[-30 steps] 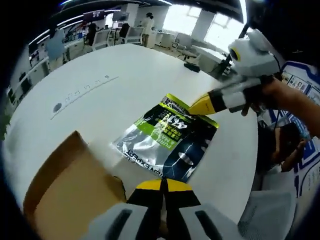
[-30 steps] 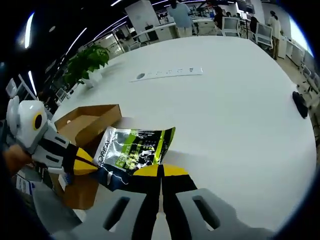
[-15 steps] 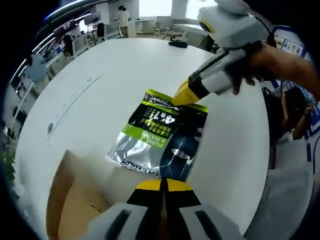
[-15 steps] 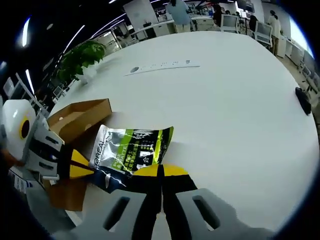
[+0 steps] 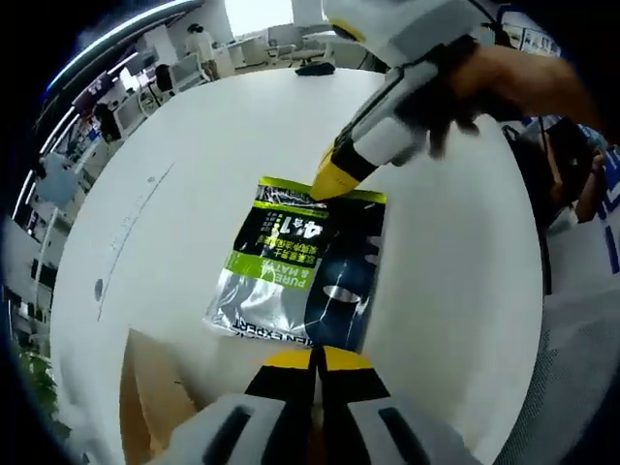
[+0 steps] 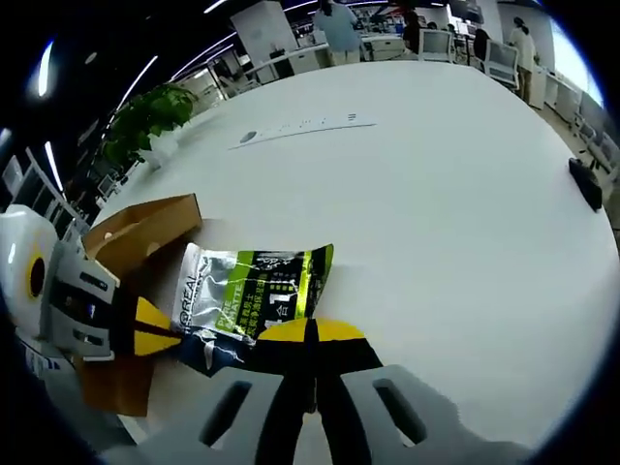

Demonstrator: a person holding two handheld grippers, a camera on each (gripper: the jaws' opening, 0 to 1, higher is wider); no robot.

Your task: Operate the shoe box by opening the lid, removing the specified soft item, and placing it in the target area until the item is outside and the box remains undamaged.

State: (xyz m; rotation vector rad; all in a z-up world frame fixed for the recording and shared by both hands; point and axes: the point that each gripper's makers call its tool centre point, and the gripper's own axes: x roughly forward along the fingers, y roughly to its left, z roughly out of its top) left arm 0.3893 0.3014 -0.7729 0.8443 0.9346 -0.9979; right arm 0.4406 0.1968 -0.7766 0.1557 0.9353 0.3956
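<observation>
A silver, green and black soft pouch [image 5: 300, 266] lies flat just over the white round table [image 5: 194, 145]. My left gripper [image 5: 318, 360] is shut on its near dark edge. My right gripper [image 5: 332, 181] reaches in from the upper right, its yellow tips shut on the pouch's green top edge, with a hand [image 5: 484, 82] behind it. In the right gripper view the pouch [image 6: 254, 298] stretches between my right gripper [image 6: 315, 334] and my left gripper [image 6: 147, 327]. The brown shoe box [image 6: 136, 232] stands open just beyond the pouch, and its lid flap [image 5: 150, 397] is at the lower left.
A thin grey strip [image 6: 295, 124] lies on the far part of the table. A potted plant [image 6: 145, 111] stands at the table's left edge, a small black object [image 6: 586, 182] near the right edge. Office desks and people are beyond.
Both grippers keep their hold on the pouch. The left gripper view has rolled and lifted, so the box now takes less of its lower left. The pouch sits slightly farther from the box.
</observation>
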